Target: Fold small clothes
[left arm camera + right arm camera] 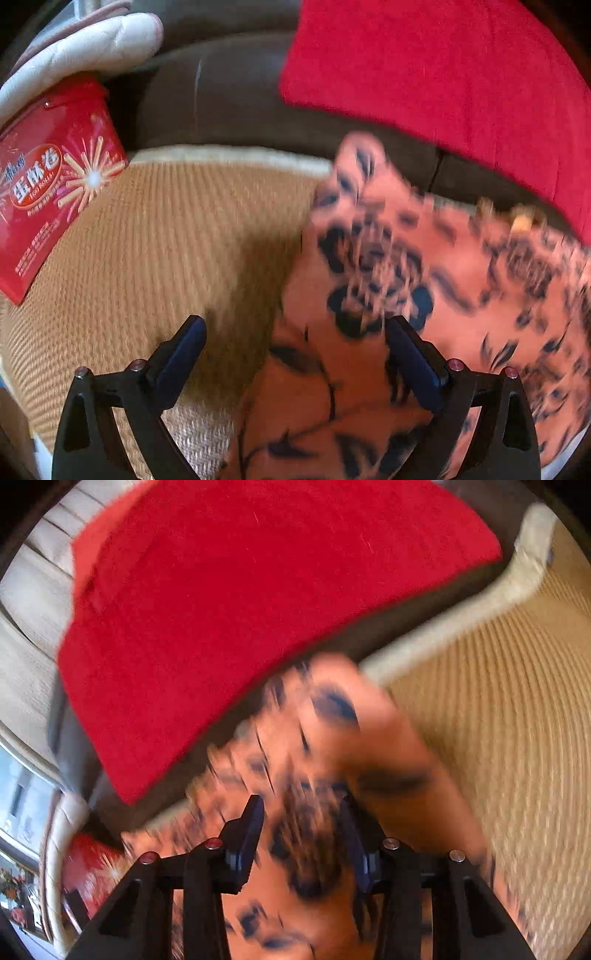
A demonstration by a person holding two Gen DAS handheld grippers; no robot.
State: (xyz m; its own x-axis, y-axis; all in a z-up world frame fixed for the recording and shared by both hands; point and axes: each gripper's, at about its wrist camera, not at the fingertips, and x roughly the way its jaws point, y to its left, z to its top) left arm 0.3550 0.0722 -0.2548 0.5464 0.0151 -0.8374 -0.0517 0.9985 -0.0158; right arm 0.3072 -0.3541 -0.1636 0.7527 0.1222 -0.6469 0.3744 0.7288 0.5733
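Note:
A small salmon-pink garment with dark floral print point(406, 295) lies on a woven straw mat point(166, 240), blurred by motion. My left gripper point(295, 325) is open over the garment's left edge; one finger is over the mat, the other over the cloth. In the right wrist view the same garment point(332, 738) bunches up between my right gripper's point(303, 805) fingers, which stand partly closed around a fold of it. Whether the pads pinch the cloth is blurred.
A red cushion point(443, 81) leans on the dark sofa back point(229, 92) behind the mat, and it also shows in the right wrist view point(240, 609). A red snack tin point(48, 184) sits at the left, a white cushion point(81, 48) behind it.

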